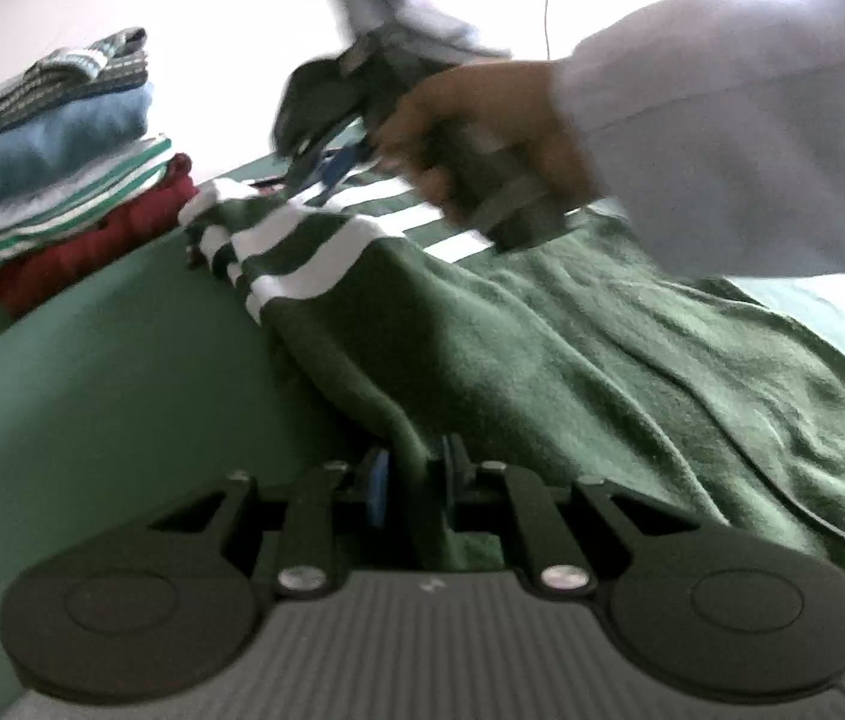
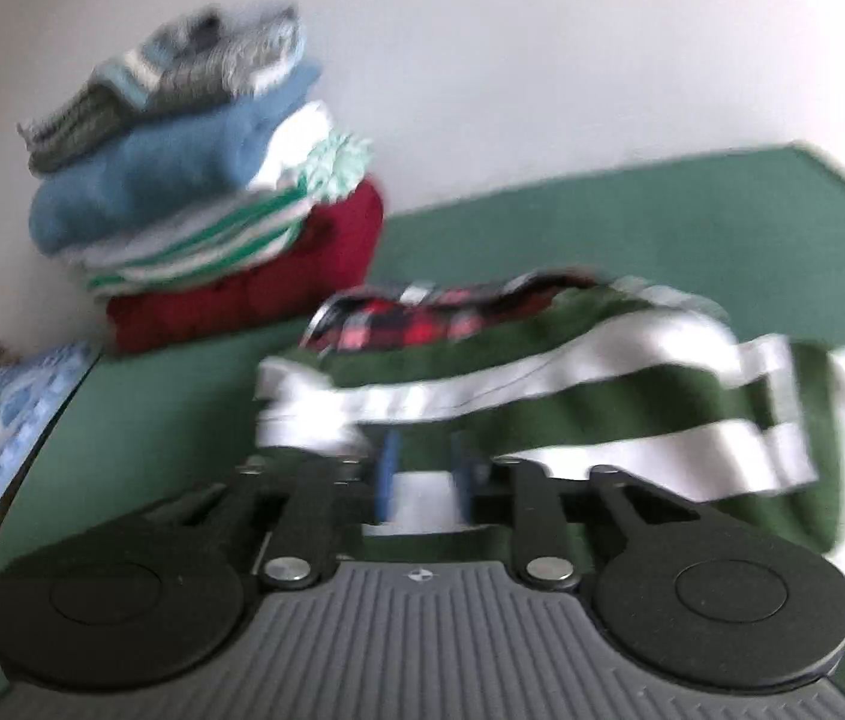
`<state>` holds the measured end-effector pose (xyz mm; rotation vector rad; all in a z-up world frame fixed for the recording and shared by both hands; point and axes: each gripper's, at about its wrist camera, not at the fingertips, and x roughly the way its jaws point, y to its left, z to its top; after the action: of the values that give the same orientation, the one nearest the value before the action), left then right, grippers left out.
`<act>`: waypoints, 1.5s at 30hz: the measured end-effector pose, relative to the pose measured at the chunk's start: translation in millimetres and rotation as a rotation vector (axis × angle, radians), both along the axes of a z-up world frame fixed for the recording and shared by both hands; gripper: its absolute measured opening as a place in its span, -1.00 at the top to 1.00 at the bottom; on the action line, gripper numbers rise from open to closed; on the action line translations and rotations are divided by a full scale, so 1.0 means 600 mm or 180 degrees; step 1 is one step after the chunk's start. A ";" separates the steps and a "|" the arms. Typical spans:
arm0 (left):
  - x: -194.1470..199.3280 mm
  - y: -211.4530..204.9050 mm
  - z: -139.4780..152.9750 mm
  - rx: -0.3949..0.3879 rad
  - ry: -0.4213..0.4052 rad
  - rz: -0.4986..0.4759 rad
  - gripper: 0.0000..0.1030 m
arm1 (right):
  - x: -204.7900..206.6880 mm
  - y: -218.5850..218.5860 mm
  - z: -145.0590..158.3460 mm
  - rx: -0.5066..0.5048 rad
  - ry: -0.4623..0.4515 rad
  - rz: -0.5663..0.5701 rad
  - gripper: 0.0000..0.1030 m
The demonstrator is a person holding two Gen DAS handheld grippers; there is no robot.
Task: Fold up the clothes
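A dark green sweater [image 1: 572, 360] with white stripes lies rumpled on the green table [image 1: 92, 372]. The left gripper [image 1: 413, 480] pinches its hem, fingers nearly closed; the right gripper [image 2: 422, 480] clamps a striped fold. One stack of four folded clothes [image 2: 194, 192] stands against the white wall [image 2: 542, 60]

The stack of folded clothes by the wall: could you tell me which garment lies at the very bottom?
The dark red garment lies at the bottom, directly on the green surface. Above it come the green-and-white striped one, the blue one and the grey knit.
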<state>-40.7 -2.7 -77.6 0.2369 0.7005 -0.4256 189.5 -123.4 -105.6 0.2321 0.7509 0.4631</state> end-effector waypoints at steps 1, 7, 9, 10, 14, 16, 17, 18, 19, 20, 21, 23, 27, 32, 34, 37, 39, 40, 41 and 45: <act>-0.002 0.003 0.000 -0.0042 0.0015 0.0011 0.87 | -0.013 -0.010 0.000 0.0021 0.0026 0.0038 0.48; -0.009 0.008 -0.004 -0.0135 0.0019 0.0026 0.86 | -0.090 -0.069 0.003 0.0150 0.0179 0.0268 0.28; -0.008 0.007 -0.005 -0.0132 0.0009 0.0010 0.86 | -0.116 -0.089 0.004 0.0193 0.0230 0.0345 0.22; -0.007 0.007 -0.005 -0.0128 0.0008 0.0003 0.86 | -0.118 -0.090 0.004 0.0209 0.0234 0.0332 0.22; -0.007 0.009 -0.005 -0.0101 0.0000 0.0023 0.73 | -0.117 -0.089 0.001 0.0270 0.0229 0.0221 0.72; -0.008 0.012 -0.005 -0.0109 -0.0005 0.0062 0.61 | -0.117 -0.088 -0.001 0.0301 0.0227 0.0166 1.00; -0.008 0.013 -0.005 -0.0117 -0.0007 0.0085 0.58 | -0.117 -0.088 -0.002 0.0316 0.0225 0.0139 1.00; -0.009 0.014 -0.006 -0.0122 -0.0013 0.0105 0.51 | -0.117 -0.087 -0.003 0.0331 0.0224 0.0111 1.00; -0.009 0.015 -0.006 -0.0123 -0.0022 0.0123 0.48 | -0.116 -0.087 -0.003 0.0346 0.0223 0.0084 1.00; -0.010 0.015 -0.006 -0.0122 -0.0036 0.0137 0.46 | -0.116 -0.087 -0.004 0.0362 0.0222 0.0056 0.97; -0.011 0.014 -0.007 -0.0121 -0.0057 0.0148 0.43 | -0.116 -0.086 -0.005 0.0377 0.0220 0.0029 0.92; -0.015 0.014 -0.010 -0.0120 -0.0103 0.0171 0.38 | -0.116 -0.086 -0.007 0.0407 0.0218 -0.0026 0.82; -0.017 0.013 -0.009 -0.0112 -0.0130 0.0191 0.38 | -0.112 -0.076 -0.011 0.0397 0.0229 -0.0100 0.56; -0.018 0.013 -0.009 -0.0122 -0.0135 0.0210 0.35 | -0.114 -0.055 -0.009 0.0119 0.0154 -0.0115 1.00; -0.019 0.013 -0.010 -0.0128 -0.0147 0.0226 0.32 | -0.119 -0.073 -0.011 0.0043 0.0122 -0.0330 1.00; -0.020 0.014 -0.011 -0.0144 -0.0162 0.0241 0.30 | -0.119 -0.103 -0.023 0.0084 0.0206 -0.0574 1.00; -0.020 0.015 -0.012 -0.0142 -0.0172 0.0236 0.27 | -0.120 -0.091 -0.023 0.0093 0.0189 -0.0491 0.87; -0.020 0.016 -0.012 -0.0139 -0.0177 0.0237 0.21 | -0.120 -0.083 -0.022 0.0092 0.0173 -0.0436 0.74; -0.019 0.017 -0.012 -0.0130 -0.0184 0.0248 0.16 | -0.121 -0.076 -0.021 0.0091 0.0156 -0.0382 0.44; -0.012 0.026 -0.012 -0.0170 -0.0138 0.0306 -0.04 | -0.123 -0.044 -0.019 0.0087 0.0091 -0.0164 0.25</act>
<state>-48.2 12.8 -84.5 0.1608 0.6543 -0.3460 115.5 -149.9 -116.9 0.2835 0.7651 0.4220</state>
